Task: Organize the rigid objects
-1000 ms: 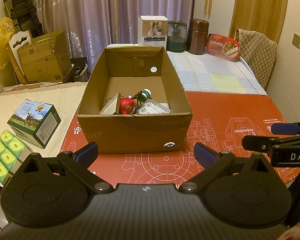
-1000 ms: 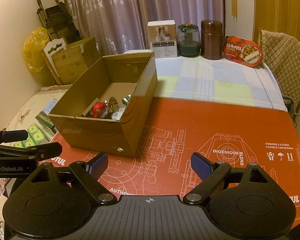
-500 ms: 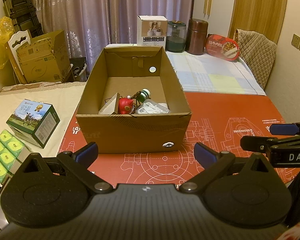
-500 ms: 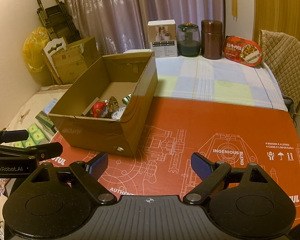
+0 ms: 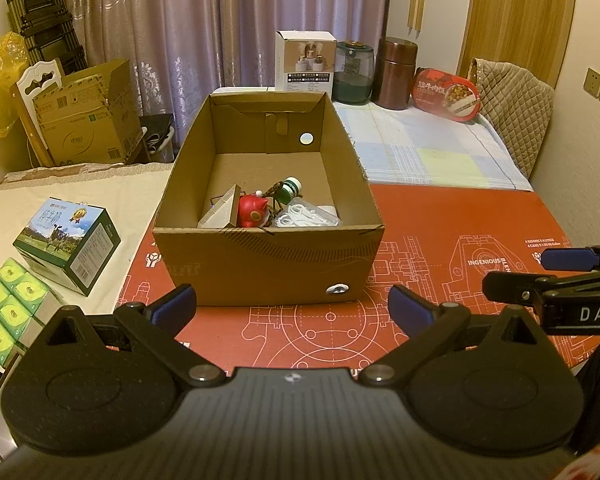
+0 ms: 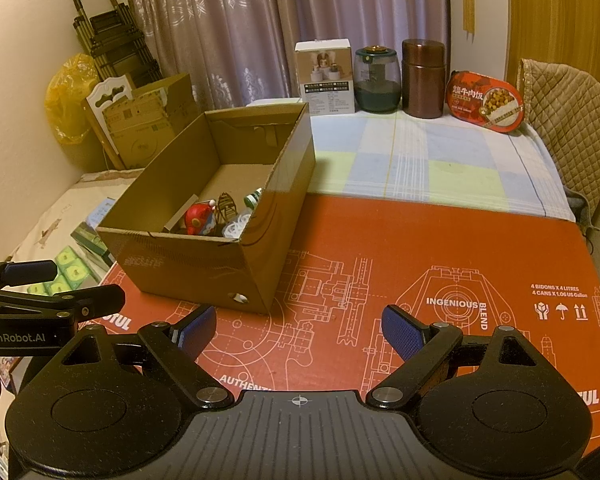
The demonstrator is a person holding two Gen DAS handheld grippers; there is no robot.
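My left wrist view looks forward and downward over its own fingers, squarely at the near end of the cardboard box [image 5: 268, 264]. My right wrist view sits rightward, seeing that box obliquely at left; both share the red mat [image 6: 440, 248].

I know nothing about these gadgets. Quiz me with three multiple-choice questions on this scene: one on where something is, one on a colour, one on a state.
1. Where does the red pig figurine lie?
A. On the red mat
B. Inside the open cardboard box
C. On the checked cloth

2. What colour are the pads on the left gripper fingers?
A. Blue
B. Yellow
C. White

3. How does the right gripper stand?
A. Shut on a bottle
B. Shut on the box
C. Open, holding nothing

Answers:
1 B: the pig sits among small items near the box's front wall.
2 A: both finger pads show blue.
3 C: its fingers stand wide apart over bare red mat.
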